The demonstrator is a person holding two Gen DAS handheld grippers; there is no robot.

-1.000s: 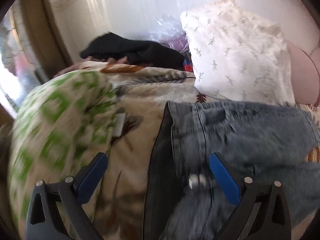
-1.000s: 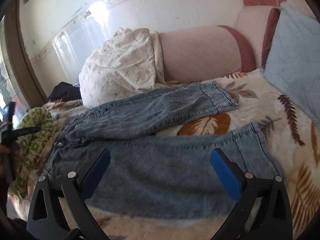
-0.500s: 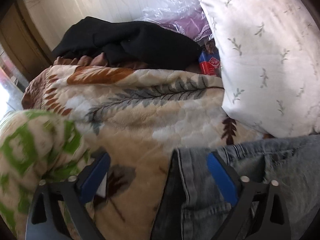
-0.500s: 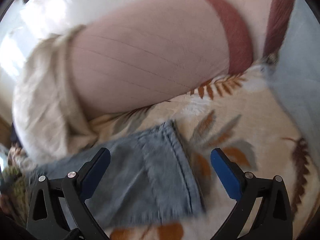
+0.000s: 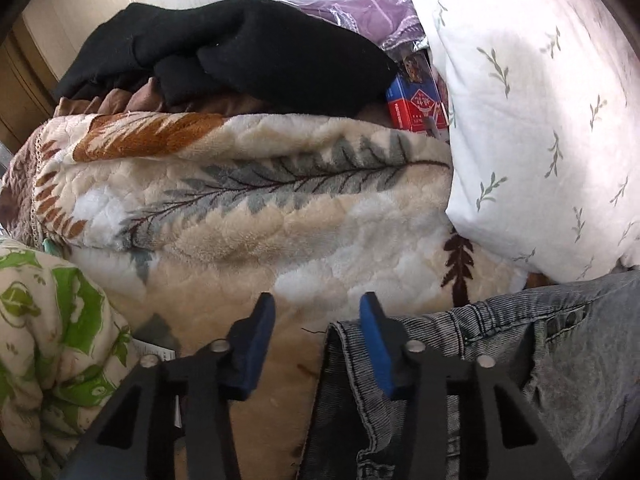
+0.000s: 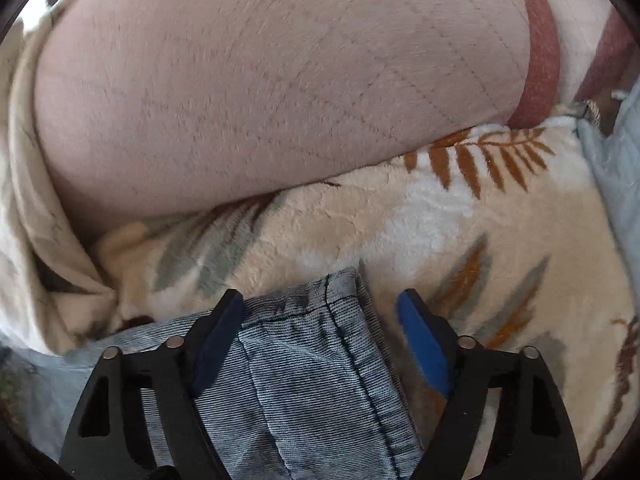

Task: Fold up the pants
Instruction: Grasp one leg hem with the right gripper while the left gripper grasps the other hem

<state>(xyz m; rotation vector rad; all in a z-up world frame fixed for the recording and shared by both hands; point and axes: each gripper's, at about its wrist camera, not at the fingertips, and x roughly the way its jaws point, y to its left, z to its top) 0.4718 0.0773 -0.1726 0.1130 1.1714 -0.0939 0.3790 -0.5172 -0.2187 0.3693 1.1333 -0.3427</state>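
Note:
The pants are light blue washed jeans lying on a cream leaf-print blanket. In the left wrist view their waistband corner (image 5: 400, 344) lies at the lower right. My left gripper (image 5: 316, 320) is low over the blanket, partly closed, with its right finger (image 5: 376, 356) at the waistband corner and nothing clamped. In the right wrist view a leg hem (image 6: 320, 320) lies between the blue pads. My right gripper (image 6: 320, 312) is open, straddling that hem and close above it.
A black garment (image 5: 224, 48), a red and blue box (image 5: 416, 108) and a white sprig-print pillow (image 5: 540, 120) lie behind the blanket (image 5: 260, 216). A green-patterned cloth (image 5: 52, 320) is at the left. A pink bolster (image 6: 280, 92) fills the back of the right view.
Both grippers have dropped close to the jeans. The left jaws have narrowed at the waistband corner. The right jaws have narrowed around the leg hem.

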